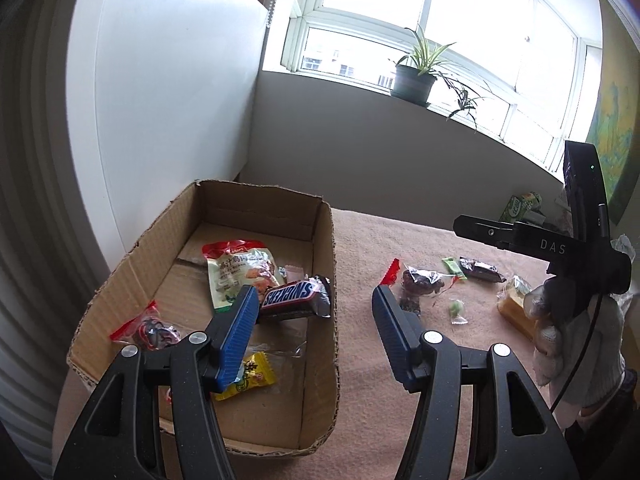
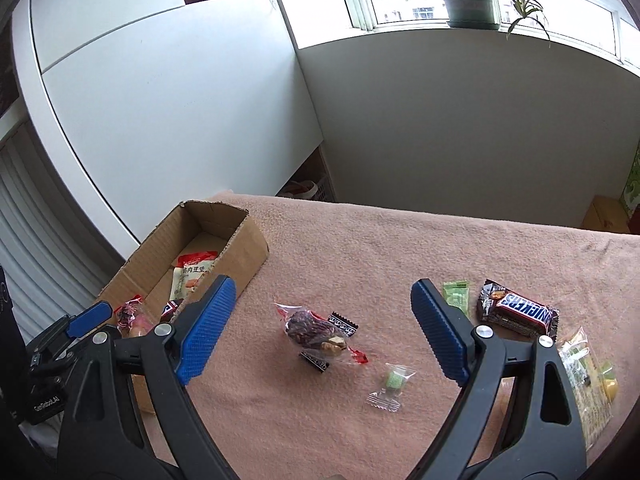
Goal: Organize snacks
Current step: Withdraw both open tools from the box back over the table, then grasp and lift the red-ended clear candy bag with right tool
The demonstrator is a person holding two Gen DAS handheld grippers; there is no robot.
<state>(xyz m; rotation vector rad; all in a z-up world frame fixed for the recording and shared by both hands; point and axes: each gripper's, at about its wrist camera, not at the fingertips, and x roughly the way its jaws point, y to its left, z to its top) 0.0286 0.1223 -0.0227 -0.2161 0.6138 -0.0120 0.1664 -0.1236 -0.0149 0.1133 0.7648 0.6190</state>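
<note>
**Q:** Where do the snacks lie?

**A:** I see them in two groups. Inside the cardboard box [image 1: 320, 248], which stands at the left end of the pink cloth [image 1: 400, 240], I count a Snickers bar [image 1: 294, 298], a pale pouch with a red top [image 1: 236, 270], a red-edged clear packet [image 1: 150, 330] and a yellow packet [image 1: 250, 376]. On the cloth to the right of the box lie a wrapped date [image 2: 316, 330], a small green candy [image 2: 392, 386], a green sachet [image 2: 456, 298], a second Snickers bar [image 2: 518, 310] and, at the far right, a clear packet with yellow contents [image 2: 588, 376].

**Q:** How do your two claws stand?

**A:** My left gripper [image 1: 312, 304] hangs over the box's right wall, jaws spread wide and holding nothing; its left finger [image 1: 236, 332] is above the box interior and its right finger above the cloth. My right gripper [image 2: 320, 320] hovers above the cloth, also spread wide and empty, with the wrapped date between its two blue fingers in the view.

**Q:** What surrounds the work area?

**A:** A white cabinet [image 1: 160, 100] stands behind the box, and a potted plant [image 2: 470, 4] sits on the window sill.
</note>
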